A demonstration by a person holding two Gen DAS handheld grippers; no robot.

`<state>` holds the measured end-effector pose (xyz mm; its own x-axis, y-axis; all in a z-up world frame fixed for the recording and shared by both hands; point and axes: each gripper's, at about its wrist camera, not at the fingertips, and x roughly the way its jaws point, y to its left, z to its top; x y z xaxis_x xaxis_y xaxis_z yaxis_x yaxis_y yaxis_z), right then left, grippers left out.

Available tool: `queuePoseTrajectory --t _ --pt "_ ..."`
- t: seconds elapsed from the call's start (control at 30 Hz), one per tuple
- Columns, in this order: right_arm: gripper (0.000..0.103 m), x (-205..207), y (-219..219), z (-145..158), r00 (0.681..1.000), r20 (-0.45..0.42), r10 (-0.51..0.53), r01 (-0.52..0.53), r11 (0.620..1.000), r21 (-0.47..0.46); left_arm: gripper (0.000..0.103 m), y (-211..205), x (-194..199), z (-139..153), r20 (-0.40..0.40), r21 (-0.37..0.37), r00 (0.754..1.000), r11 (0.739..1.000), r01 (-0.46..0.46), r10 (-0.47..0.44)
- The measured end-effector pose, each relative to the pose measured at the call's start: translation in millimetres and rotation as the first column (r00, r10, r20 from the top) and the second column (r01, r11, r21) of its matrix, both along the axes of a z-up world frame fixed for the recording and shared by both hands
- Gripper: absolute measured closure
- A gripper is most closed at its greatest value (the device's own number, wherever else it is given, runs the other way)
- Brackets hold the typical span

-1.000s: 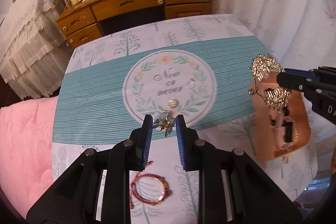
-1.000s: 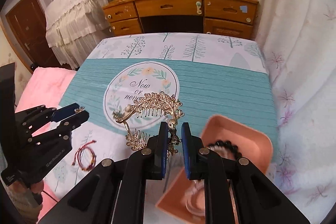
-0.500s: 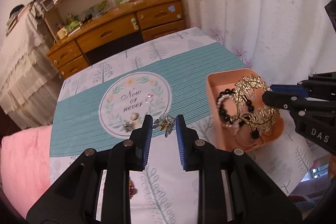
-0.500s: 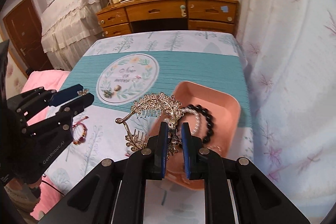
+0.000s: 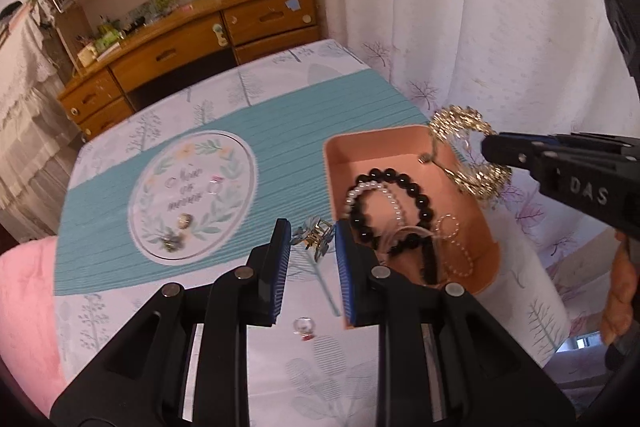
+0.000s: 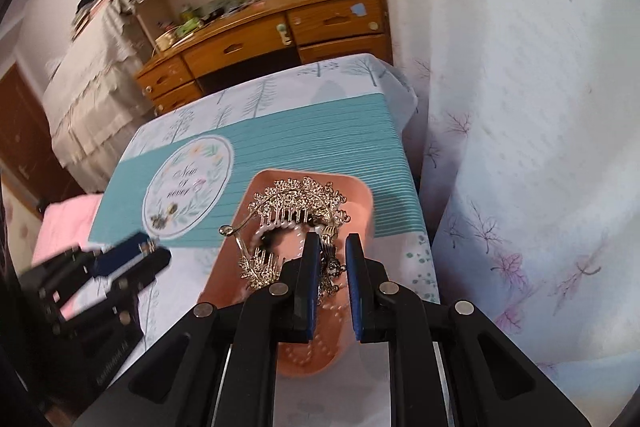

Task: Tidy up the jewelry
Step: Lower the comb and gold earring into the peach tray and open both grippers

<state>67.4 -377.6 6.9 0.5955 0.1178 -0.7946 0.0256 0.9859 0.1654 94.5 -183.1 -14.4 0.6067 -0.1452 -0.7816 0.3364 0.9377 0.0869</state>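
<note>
A small blue-gold clip (image 5: 314,235) is being clamped in the left claw (image 5: 311,233); a gold hair comb (image 6: 294,211) is being gripped by the right claw (image 6: 333,243), the pink tray (image 6: 362,199) lying directly beneath

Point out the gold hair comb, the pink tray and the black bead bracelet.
gold hair comb (image 6: 296,201), right wrist view, ornate top edge
pink tray (image 5: 368,143), left wrist view, far wall
black bead bracelet (image 5: 404,180), left wrist view, a top bead
</note>
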Motion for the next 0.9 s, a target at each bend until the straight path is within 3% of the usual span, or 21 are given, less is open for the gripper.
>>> queuePoseTrajectory --t 0.5,0.9 --pt "0.09 60 15 -52 0.997 -0.067 0.046 -0.045 0.999 0.021 0.083 -22 23 -52 -0.11 -0.017 0.994 1.0 -0.012 0.01" --pt "0.09 62 30 -59 0.995 -0.077 0.066 -0.065 0.998 0.008 0.083 -21 20 -55 -0.079 0.001 0.997 1.0 -0.003 0.003"
